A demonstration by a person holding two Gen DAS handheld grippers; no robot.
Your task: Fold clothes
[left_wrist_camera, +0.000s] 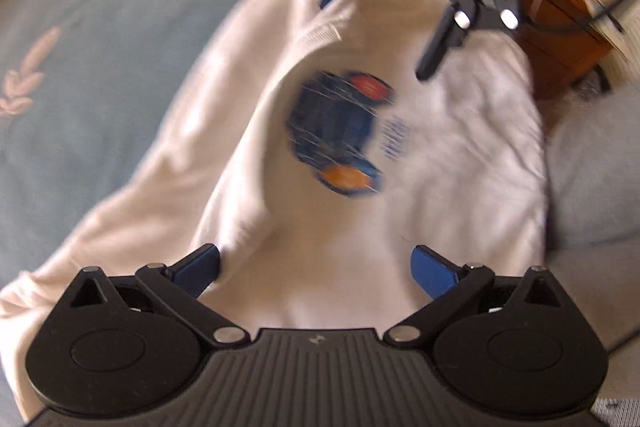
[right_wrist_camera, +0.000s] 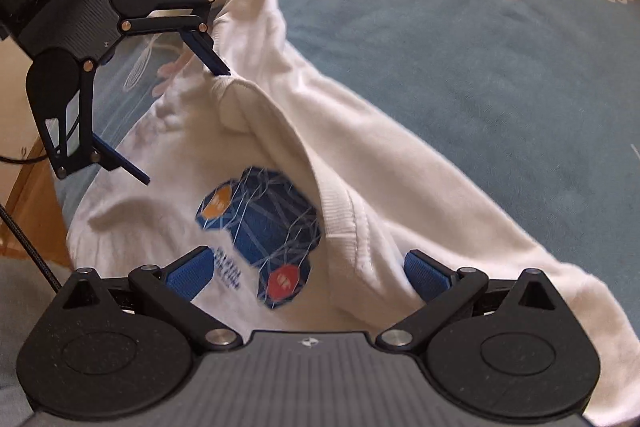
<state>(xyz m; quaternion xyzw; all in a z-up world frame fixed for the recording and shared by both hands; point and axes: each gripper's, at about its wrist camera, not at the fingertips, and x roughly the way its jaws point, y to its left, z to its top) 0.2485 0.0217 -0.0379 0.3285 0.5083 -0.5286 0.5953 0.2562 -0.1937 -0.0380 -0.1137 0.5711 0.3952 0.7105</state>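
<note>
Only right view: left tongs [right_wrist_camera: 184, 125] agape

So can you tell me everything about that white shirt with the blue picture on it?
The white long-sleeved cotton-looking sweatshirt lies crumpled on a blue bedspread with pale leaf patterns. Its front shows a blue print with an orange and a red patch and small blue lettering. The ribbed collar is visible, and one long sleeve stretches outward. The left gripper and right gripper hover open over it; one left finger seems to touch the fabric.
</note>
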